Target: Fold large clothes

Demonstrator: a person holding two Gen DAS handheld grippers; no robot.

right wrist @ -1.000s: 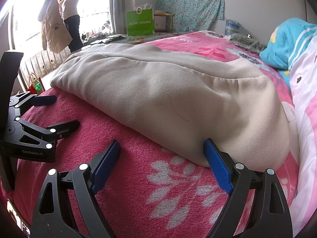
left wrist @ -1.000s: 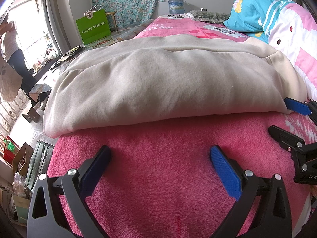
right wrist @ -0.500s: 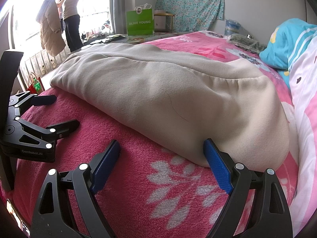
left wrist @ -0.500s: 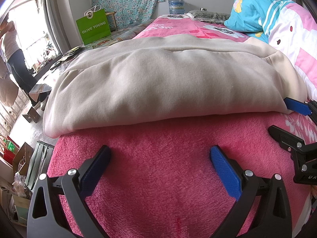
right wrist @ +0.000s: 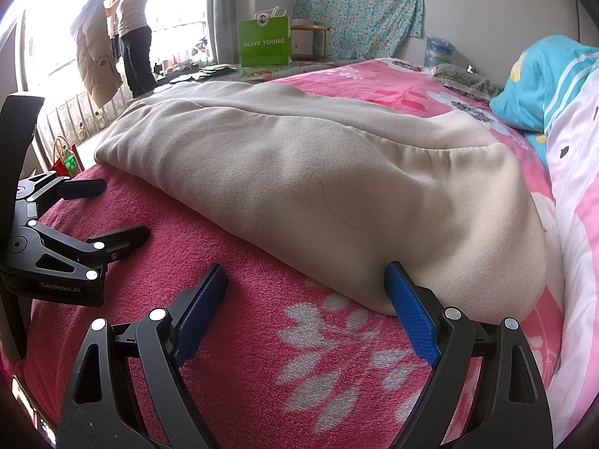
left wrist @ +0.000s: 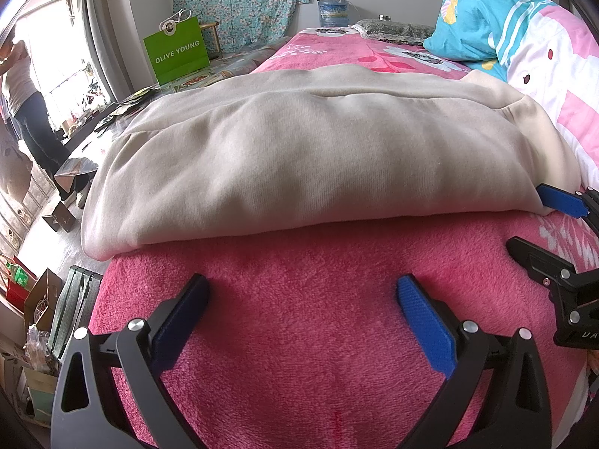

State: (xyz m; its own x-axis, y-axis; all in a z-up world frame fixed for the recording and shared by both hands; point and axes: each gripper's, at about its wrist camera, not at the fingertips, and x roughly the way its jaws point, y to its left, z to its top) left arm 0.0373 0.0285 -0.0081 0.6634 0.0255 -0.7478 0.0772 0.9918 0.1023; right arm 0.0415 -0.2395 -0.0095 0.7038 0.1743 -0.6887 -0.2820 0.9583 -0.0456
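A large beige sweatshirt (left wrist: 307,157) lies folded across the pink fleece blanket (left wrist: 318,318) on the bed, also seen as the beige sweatshirt (right wrist: 318,172) in the right wrist view. My left gripper (left wrist: 301,292) hovers open over bare blanket just short of the garment's near edge, nothing between its blue pads. My right gripper (right wrist: 305,280) is open too; its right pad (right wrist: 408,310) rests against the garment's near right corner, the other over the blanket. Each gripper shows in the other's view: the right gripper (left wrist: 543,224) at the right edge, the left gripper (right wrist: 108,213) at the left.
Pink-and-white and turquoise bedding (left wrist: 524,48) is piled along the right. A green paper bag (left wrist: 176,52) stands on a low table past the bed. A person (right wrist: 131,26) stands by the window holding a coat. Boxes and bags (left wrist: 33,299) crowd the floor at left.
Both grippers and the sweatshirt stay as they were. Only the person by the window shifts with the coat.
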